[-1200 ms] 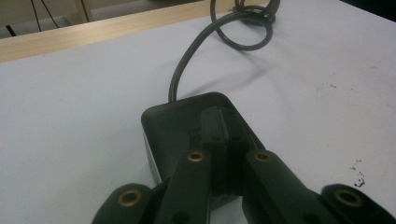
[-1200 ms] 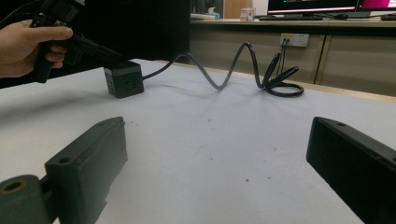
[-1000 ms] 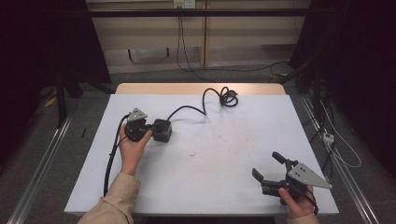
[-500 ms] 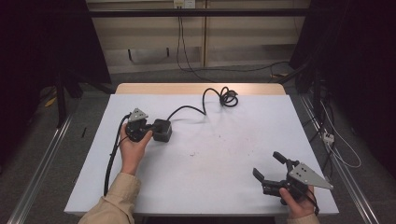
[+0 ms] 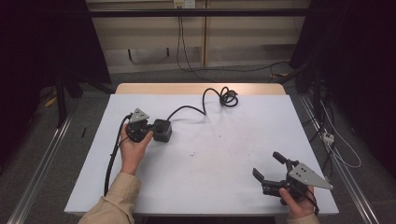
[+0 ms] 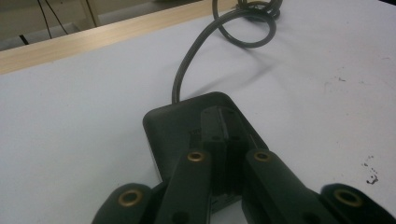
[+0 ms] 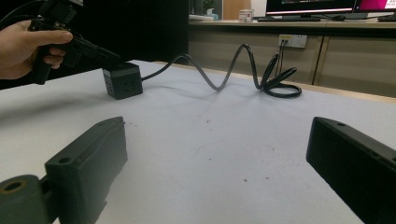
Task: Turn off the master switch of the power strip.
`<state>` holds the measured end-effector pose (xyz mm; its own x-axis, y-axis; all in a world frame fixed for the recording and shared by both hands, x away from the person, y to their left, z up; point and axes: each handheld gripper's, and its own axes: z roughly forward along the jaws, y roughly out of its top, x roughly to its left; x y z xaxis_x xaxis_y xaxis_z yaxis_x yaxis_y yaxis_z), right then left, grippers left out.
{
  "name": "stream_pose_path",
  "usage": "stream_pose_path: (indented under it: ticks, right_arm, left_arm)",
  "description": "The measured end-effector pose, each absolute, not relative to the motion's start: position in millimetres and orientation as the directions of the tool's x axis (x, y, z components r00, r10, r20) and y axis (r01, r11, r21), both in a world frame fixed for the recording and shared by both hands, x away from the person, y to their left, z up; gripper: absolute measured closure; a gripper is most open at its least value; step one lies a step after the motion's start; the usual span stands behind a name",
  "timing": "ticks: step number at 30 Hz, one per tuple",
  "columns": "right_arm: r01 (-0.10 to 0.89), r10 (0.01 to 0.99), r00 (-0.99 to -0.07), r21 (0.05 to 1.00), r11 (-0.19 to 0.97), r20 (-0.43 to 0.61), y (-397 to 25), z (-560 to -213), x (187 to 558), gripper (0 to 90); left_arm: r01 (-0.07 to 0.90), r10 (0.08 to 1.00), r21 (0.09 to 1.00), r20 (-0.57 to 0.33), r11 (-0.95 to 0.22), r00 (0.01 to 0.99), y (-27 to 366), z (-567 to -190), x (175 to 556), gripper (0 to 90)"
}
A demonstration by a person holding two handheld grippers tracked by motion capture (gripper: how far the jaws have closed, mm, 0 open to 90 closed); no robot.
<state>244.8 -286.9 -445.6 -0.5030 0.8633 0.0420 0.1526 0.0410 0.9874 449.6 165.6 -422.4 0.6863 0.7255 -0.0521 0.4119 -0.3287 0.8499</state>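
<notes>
The black power cube (image 5: 161, 130) sits on the white surface (image 5: 224, 154) toward its left side, its cable (image 5: 205, 105) running back to a coil (image 5: 228, 97) near the far edge. The left gripper (image 5: 144, 131) is at the cube: in the left gripper view its jaws are drawn nearly together over the cube's top (image 6: 205, 130), touching it, though whether they pinch anything is unclear. The right gripper (image 5: 271, 170) hovers near the front right corner, well apart from the cube (image 7: 122, 80), jaws spread wide and empty.
</notes>
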Motion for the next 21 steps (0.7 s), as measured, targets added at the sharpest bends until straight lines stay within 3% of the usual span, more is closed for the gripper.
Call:
stream_pose_path:
  ticks: [21]
  right_arm:
    - [0.150, 0.864, -0.502, 0.988, 0.038, 0.043, -287.2, -445.0, 244.2, 4.7]
  left_arm:
    - [0.398, 0.727, 0.847, -0.021, -0.351, 0.687, 162.2, -421.5, 446.6, 90.0]
